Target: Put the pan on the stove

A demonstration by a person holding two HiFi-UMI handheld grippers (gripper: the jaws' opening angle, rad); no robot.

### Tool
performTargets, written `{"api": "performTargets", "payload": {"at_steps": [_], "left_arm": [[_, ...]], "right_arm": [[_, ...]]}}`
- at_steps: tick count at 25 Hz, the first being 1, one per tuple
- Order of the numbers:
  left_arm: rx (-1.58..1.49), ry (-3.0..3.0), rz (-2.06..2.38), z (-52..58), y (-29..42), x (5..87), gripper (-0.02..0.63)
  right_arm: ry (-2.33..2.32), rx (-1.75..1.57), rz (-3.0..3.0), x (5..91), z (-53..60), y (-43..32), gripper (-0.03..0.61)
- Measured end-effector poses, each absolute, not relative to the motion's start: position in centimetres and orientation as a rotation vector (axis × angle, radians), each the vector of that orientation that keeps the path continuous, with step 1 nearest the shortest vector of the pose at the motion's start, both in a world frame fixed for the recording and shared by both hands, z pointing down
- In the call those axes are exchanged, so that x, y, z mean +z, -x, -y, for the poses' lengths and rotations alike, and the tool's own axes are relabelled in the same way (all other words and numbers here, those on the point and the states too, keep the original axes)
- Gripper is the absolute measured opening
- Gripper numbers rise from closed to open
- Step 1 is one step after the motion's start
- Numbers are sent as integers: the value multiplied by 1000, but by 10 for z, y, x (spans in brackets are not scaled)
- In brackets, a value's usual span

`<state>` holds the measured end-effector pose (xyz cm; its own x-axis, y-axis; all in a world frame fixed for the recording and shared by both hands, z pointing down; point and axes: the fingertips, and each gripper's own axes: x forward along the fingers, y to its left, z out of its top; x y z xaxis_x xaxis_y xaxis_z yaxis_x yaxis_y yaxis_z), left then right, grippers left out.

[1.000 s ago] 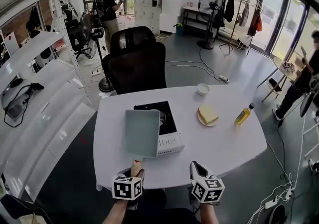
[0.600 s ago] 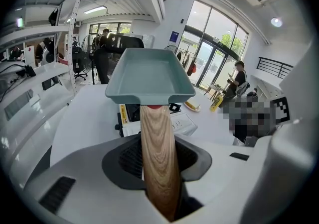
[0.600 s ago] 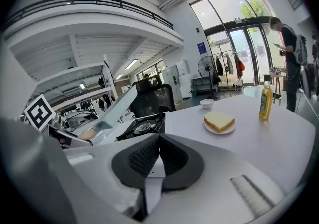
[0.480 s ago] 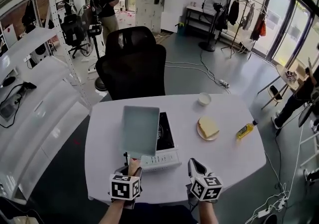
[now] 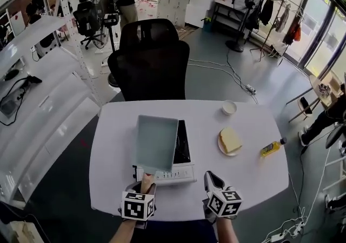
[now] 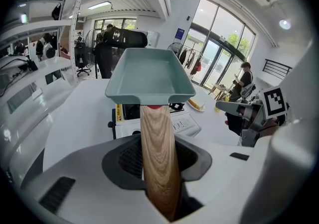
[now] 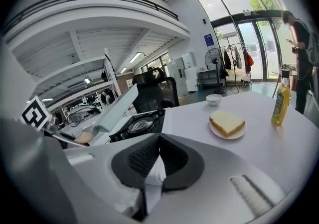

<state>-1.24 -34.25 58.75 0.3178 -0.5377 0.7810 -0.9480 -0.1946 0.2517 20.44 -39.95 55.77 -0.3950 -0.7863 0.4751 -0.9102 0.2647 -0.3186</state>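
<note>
A pale blue-grey square pan (image 5: 157, 142) with a wooden handle (image 5: 146, 181) hangs over the left half of the black stove (image 5: 183, 147). My left gripper (image 5: 145, 186) is shut on that handle, near the table's front edge. In the left gripper view the handle (image 6: 157, 153) runs out between the jaws to the pan (image 6: 149, 76), with the stove (image 6: 180, 123) below it. My right gripper (image 5: 212, 180) hovers to the right of the left one with nothing in it. In the right gripper view its jaws (image 7: 156, 161) meet, and the stove (image 7: 137, 124) and the tilted pan (image 7: 117, 108) lie to the left.
On the white table (image 5: 243, 182) to the right of the stove stand a plate with bread (image 5: 230, 141), a small white bowl (image 5: 229, 107) and a yellow bottle (image 5: 271, 148). A black office chair (image 5: 151, 61) stands behind the table. White shelves (image 5: 38, 90) run along the left.
Both grippers and the pan have moved forward over the table. The pan stays held by its handle above the stove's left part. The right gripper stays empty.
</note>
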Motion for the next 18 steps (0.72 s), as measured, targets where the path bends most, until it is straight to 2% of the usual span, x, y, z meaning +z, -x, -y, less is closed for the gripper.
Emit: {"api": "performTargets", "payload": {"at_steps": [18], "left_arm": [[709,-1618,1429,354,-31,597,127]], "right_arm": [[-1281,926,2392,579,430,-223,2]]}}
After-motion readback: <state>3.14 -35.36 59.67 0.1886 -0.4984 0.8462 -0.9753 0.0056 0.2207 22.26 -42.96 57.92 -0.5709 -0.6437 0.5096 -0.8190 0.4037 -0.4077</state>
